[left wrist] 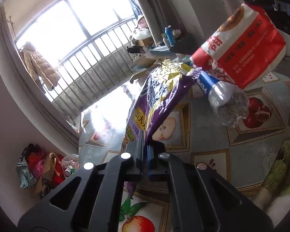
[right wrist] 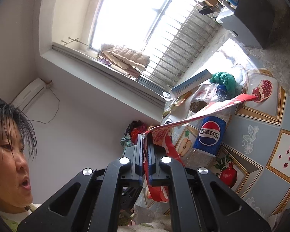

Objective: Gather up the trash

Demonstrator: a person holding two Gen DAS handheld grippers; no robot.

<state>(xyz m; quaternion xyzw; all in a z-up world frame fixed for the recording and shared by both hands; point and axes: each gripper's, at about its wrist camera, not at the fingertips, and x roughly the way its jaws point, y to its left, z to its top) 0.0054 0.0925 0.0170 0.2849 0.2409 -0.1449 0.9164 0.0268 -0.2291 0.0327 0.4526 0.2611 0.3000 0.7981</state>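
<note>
My left hand-held gripper [left wrist: 144, 150] is nearest, its jaws pressed together on the lower edge of a purple and gold snack wrapper [left wrist: 158, 94]. The wrapper's long axis runs up and away from the jaws, leaning to the right, with its crimped far end touching the Pepsi bottle [left wrist: 212, 89] and the red and white bag [left wrist: 239, 48]. My right hand-held gripper [right wrist: 145, 145] pinches that same red and white bag [right wrist: 199, 114] by one edge. Seen edge-on, the bag stretches from the jaws up to the right, above the bottle [right wrist: 208, 137], which lies on the fruit-patterned tabletop [right wrist: 261, 135] with its blue cap pointing away. A blue and white box [right wrist: 191, 83] and green crumpled plastic [right wrist: 224, 81] lie further back.
</note>
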